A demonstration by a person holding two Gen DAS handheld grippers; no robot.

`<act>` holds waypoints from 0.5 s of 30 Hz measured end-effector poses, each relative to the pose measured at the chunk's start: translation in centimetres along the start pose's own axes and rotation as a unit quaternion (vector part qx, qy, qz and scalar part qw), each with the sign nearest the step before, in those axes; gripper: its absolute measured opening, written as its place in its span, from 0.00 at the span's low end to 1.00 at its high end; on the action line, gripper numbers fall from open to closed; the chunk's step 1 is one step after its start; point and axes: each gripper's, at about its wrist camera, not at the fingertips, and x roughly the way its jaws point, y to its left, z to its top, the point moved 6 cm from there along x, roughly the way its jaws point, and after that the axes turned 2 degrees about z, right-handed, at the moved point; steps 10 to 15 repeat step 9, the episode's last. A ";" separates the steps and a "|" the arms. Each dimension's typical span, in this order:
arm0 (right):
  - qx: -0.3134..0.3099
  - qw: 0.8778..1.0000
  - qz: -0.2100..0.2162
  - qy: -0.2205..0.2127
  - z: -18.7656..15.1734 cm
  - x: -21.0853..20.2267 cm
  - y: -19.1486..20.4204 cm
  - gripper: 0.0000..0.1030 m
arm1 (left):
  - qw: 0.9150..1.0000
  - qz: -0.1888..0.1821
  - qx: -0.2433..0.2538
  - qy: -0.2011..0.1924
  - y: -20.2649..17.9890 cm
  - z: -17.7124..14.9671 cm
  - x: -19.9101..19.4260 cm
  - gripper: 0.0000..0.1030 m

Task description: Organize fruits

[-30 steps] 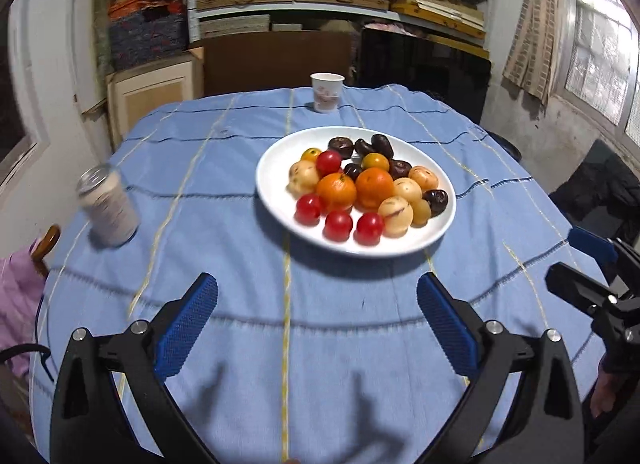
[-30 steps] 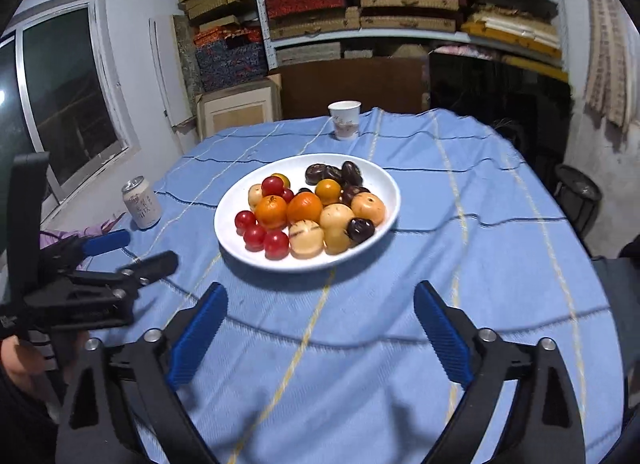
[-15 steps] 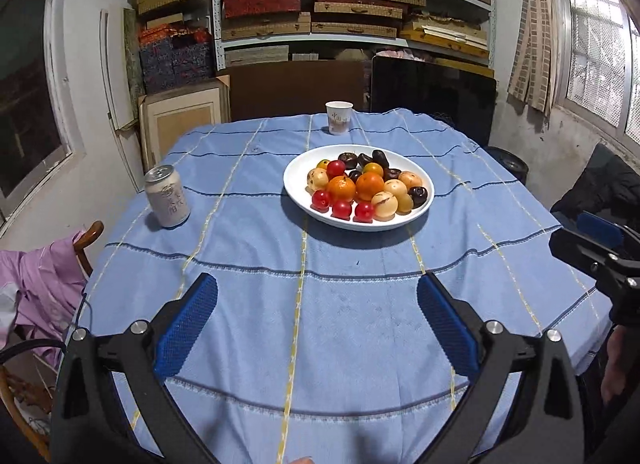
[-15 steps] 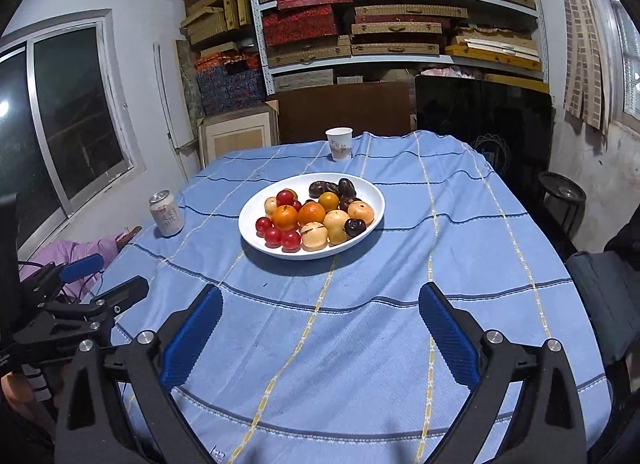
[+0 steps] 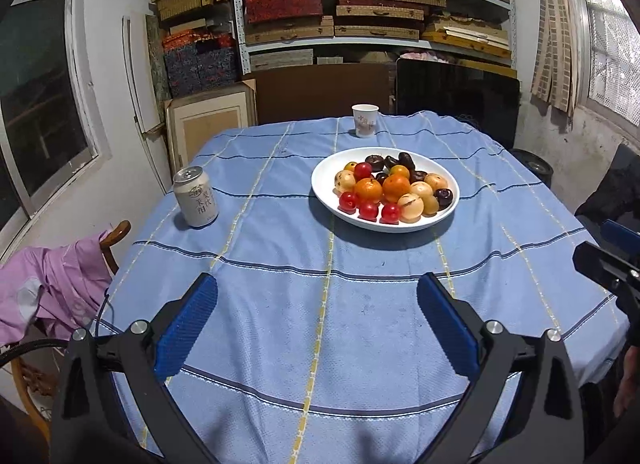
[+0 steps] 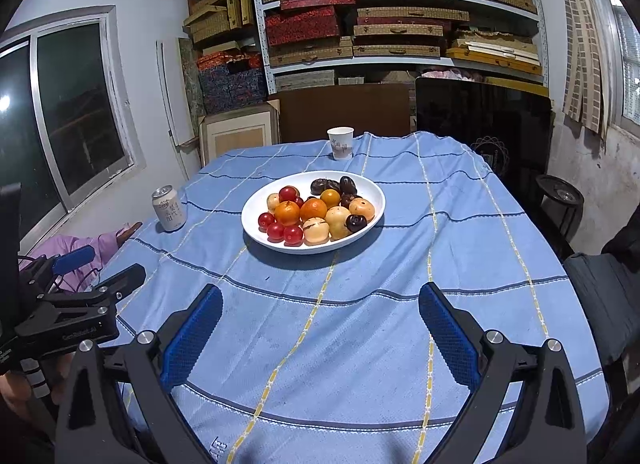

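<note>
Fruits (image 5: pixel 390 191): all heaped on the white plate (image 5: pixel 324 193) mid-tabletop; none lies loose on the blue cloth (image 5: pixel 320 304).
Sorting: kinds already cluster, with red ones at the near-left edge, two oranges in the middle, pale ones near-right and dark ones at the far rim.
Stage: this fits fruit gathered and grouped, or a pile waiting to be set out; the views do not settle which.
Left gripper (image 5: pixel 316 328): low over the near cloth, well short of the plate, fingers spread wide and holding nothing.
Right gripper (image 6: pixel 320 332): same pose beside it, fingers apart and empty.
Handling, as judged: round fruit rolls, so any grasp should close across the widest part and lift straight up.
Risk: nudging the pile could send neighbours over the shallow rim.
Clutter: can (image 5: pixel 196 197) at left and cup (image 5: pixel 364 120) at the far edge, both clear of the plate.
</note>
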 end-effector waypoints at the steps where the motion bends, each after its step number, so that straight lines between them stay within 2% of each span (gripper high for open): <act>1: -0.001 1.000 0.000 0.000 0.0 0.0 0.0 0.96 | 1.000 -0.003 0.001 0.002 -0.1 0.0 0.0 0.95; 15: -0.001 1.000 0.000 0.003 0.0 0.2 0.0 0.96 | 1.000 -0.002 0.004 0.007 -0.4 -0.1 0.5 0.95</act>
